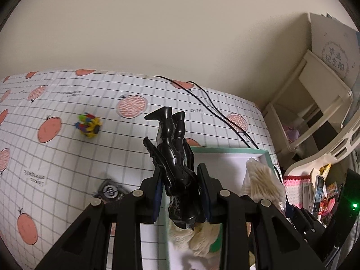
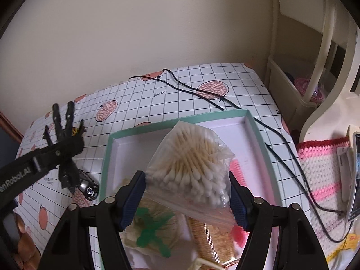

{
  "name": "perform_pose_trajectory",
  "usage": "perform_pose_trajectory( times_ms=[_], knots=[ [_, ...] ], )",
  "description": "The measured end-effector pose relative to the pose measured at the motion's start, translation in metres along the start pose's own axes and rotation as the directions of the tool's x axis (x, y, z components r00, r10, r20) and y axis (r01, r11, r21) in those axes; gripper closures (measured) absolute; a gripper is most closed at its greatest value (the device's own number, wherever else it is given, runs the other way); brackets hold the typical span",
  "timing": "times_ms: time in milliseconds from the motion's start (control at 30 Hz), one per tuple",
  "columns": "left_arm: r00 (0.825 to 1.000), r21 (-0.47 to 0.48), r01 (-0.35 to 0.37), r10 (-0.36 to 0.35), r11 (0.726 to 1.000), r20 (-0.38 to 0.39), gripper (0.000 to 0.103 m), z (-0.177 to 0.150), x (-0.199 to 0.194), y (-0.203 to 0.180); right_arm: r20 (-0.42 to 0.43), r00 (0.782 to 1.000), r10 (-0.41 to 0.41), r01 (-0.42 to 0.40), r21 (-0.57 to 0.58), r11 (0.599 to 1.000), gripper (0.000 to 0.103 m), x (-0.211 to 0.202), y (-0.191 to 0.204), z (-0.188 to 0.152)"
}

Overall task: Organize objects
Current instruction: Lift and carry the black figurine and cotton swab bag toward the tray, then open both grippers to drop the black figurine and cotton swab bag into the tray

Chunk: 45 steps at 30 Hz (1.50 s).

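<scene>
Left gripper (image 1: 180, 180) fingers clamped on glossy black figurine (image 1: 173, 153); right gripper (image 2: 187, 193) fingers pinching crinkly cotton-swab bag (image 2: 191, 168).

Cream wall (image 1: 157, 33); cream shelf unit (image 1: 315, 103) at right.

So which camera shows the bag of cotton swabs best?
The right wrist view: the bag of cotton swabs fills its middle, between the right tongs. The left wrist view catches only part of it, at the side.

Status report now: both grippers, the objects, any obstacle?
Left gripper shut on black figure. Right gripper shut on cotton swab bag, above green-rimmed box. Black cable beside box.
</scene>
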State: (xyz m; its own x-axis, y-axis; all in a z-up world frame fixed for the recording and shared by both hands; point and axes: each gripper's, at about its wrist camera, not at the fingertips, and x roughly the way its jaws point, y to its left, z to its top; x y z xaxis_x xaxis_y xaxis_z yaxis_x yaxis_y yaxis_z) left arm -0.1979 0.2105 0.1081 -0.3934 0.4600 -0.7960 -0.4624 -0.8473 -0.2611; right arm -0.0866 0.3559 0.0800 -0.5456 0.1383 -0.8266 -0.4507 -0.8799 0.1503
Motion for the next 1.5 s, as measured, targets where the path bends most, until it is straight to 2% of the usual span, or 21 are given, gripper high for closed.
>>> perform_pose_trajectory(
  times_ms=[333, 767, 1400, 1500],
  knots=[
    [0.999, 0.037, 0.015, -0.014, 0.999, -0.029, 0.072, -0.007, 0.027, -0.015, -0.011, 1.000, -0.011, 0.011, -0.015, 1.000, 0.031, 0.007, -0.008, -0.005],
    [0.996, 0.024, 0.000, 0.002, 1.000, -0.092, 0.072, -0.024, 0.048, -0.012, -0.031, 0.999, -0.018, 0.018, -0.016, 1.000, 0.030, 0.014, -0.010, -0.008],
    [0.995, 0.011, 0.010, -0.009, 1.000, -0.099, 0.070, -0.020, 0.037, -0.010, -0.039, 0.999, -0.024, 0.024, -0.006, 1.000, 0.029, 0.012, -0.010, -0.005],
    [0.996, 0.008, 0.009, -0.008, 1.000, -0.094, 0.063, -0.019, 0.033, -0.010, -0.035, 0.999, -0.021, 0.022, 0.002, 1.000, 0.029, 0.009, -0.010, -0.004]
  ],
)
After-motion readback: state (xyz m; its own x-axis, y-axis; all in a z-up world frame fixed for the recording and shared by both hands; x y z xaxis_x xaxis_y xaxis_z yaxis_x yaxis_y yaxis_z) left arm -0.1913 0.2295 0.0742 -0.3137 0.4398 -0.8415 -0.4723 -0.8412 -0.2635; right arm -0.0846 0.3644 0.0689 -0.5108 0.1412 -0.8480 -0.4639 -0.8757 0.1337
